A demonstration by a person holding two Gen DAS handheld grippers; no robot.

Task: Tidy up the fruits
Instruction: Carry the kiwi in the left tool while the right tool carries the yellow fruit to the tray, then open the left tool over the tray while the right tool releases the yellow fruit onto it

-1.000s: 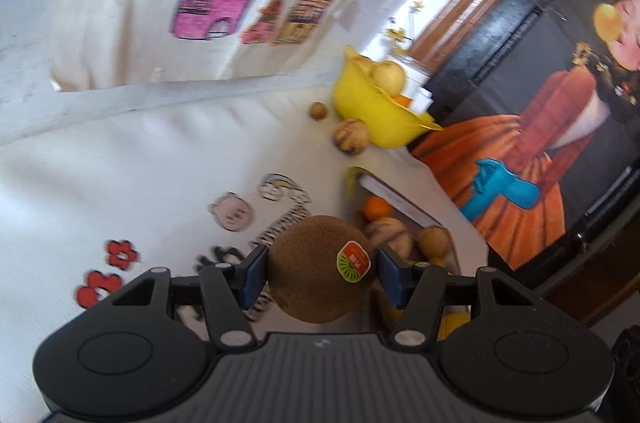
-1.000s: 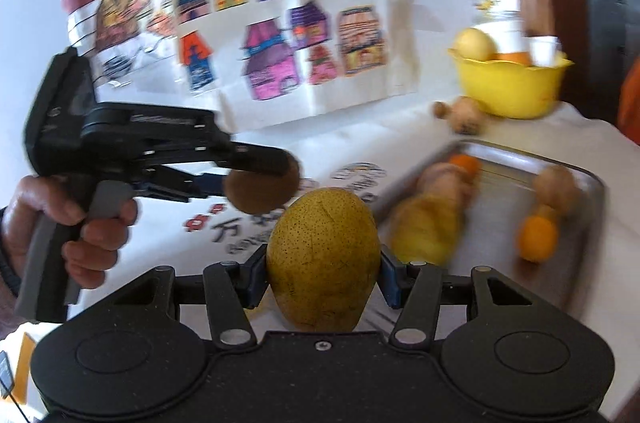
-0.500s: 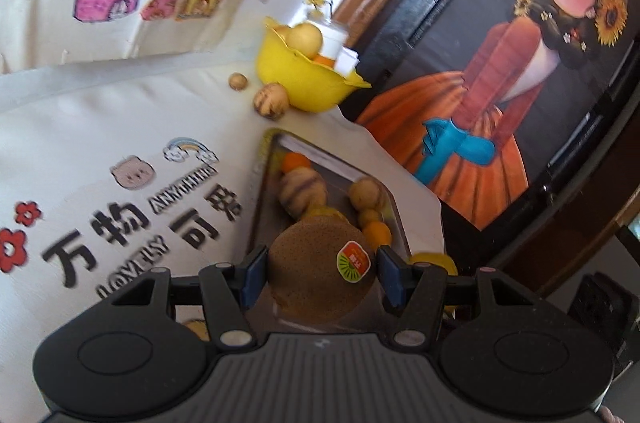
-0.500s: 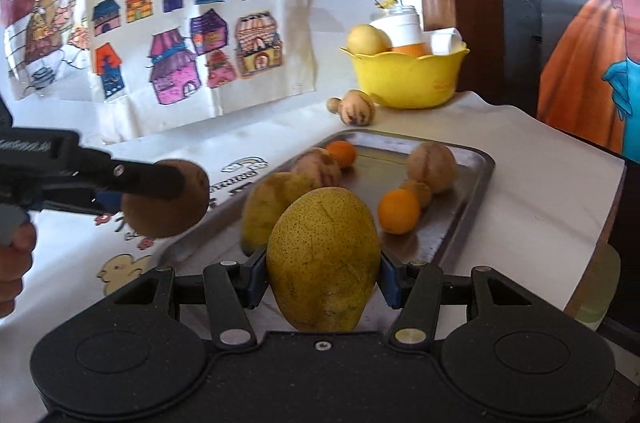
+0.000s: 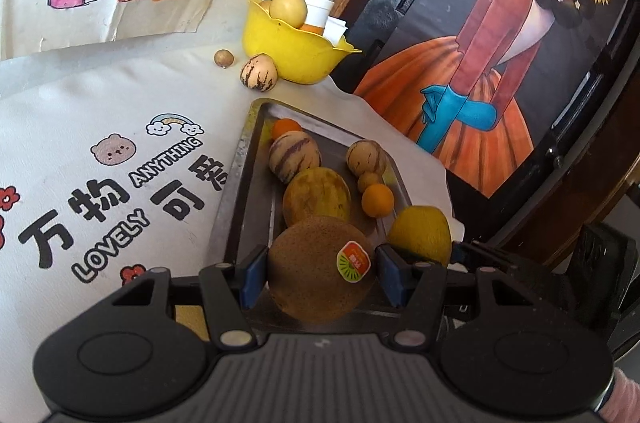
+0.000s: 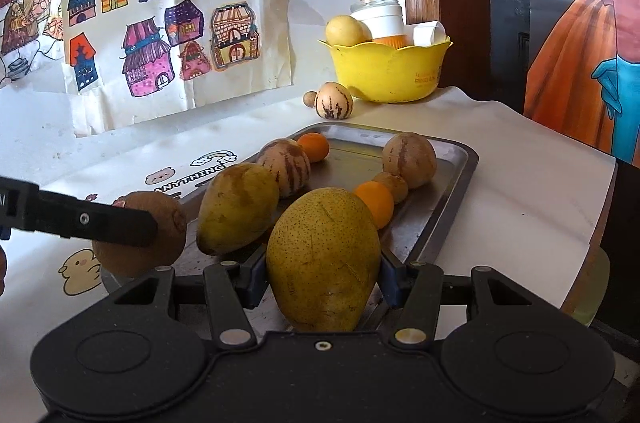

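Note:
My left gripper point(image 5: 320, 269) is shut on a brown kiwi point(image 5: 316, 263) with a sticker, held over the near end of the metal tray point(image 5: 236, 207). My right gripper point(image 6: 322, 273) is shut on a yellow-green pear point(image 6: 324, 255), held over the tray's near end point(image 6: 448, 207). The tray holds another pear point(image 6: 236, 209), striped melons point(image 6: 286, 163), oranges point(image 6: 374, 203) and a small brown fruit point(image 6: 394, 185). In the right wrist view the left gripper with the kiwi point(image 6: 140, 235) is at the left.
A yellow bowl point(image 6: 386, 71) with fruit and white containers stands at the back. A striped melon point(image 6: 334, 101) and a small round fruit point(image 6: 309, 99) lie on the cloth beside it. The table's edge point(image 6: 592, 207) runs close on the right.
Both grippers have moved forward to the tray's near end with their fruits held. The kiwi has come from over the cloth to over the tray.

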